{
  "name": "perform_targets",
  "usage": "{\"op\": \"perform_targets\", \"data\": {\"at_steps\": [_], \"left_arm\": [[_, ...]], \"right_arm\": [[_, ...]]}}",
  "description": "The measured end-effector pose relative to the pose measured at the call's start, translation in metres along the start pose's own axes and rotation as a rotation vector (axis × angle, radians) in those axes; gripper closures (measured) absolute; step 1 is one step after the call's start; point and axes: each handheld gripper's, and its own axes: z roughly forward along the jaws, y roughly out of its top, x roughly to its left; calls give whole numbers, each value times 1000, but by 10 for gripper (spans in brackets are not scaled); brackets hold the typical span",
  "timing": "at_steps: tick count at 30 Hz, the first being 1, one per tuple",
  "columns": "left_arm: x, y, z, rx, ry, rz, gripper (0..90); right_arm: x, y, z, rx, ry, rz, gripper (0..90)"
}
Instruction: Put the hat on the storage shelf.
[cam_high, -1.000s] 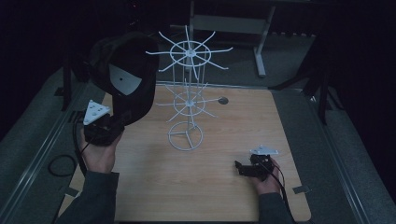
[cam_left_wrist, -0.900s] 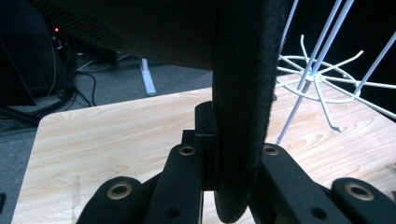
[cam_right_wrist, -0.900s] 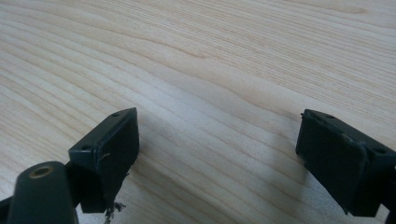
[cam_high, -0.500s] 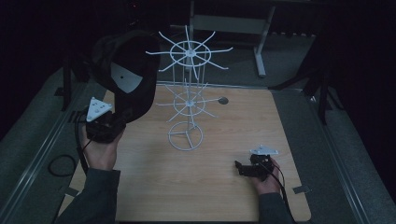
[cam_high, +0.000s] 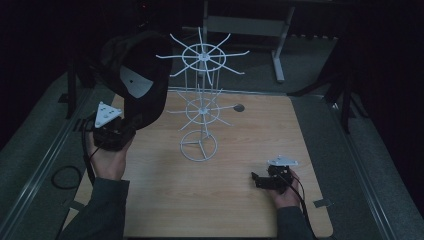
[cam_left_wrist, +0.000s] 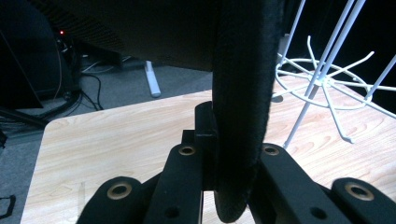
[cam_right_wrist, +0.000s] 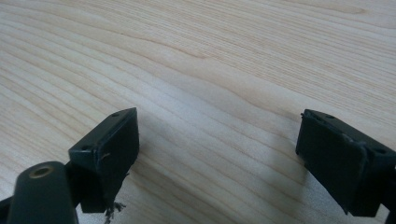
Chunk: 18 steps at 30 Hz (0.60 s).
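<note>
No readable text, label, brand, number or sign appears anywhere here.

black left claw (cam_high: 117, 134) with brass-ringed screws, grey triangular plate; right claw (cam_high: 265, 180) alike; dark grey sleeves (cam_high: 102, 210); trailing black cables

A black cap (cam_high: 137, 85) is held up by its brim, left of the white wire rack (cam_high: 200, 107).

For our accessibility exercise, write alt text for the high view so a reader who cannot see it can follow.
The left gripper holds a black cap up beside a white wire rack standing on a wooden table. The right gripper rests low on the table near the person's side, its jaws apart with nothing between them.
</note>
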Motion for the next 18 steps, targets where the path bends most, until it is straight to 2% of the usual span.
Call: {"op": "perform_targets", "data": {"at_steps": [18], "left_arm": [[2,8,3,0,18,14,865]], "right_arm": [[0,0,0,0,0,0,130]]}}
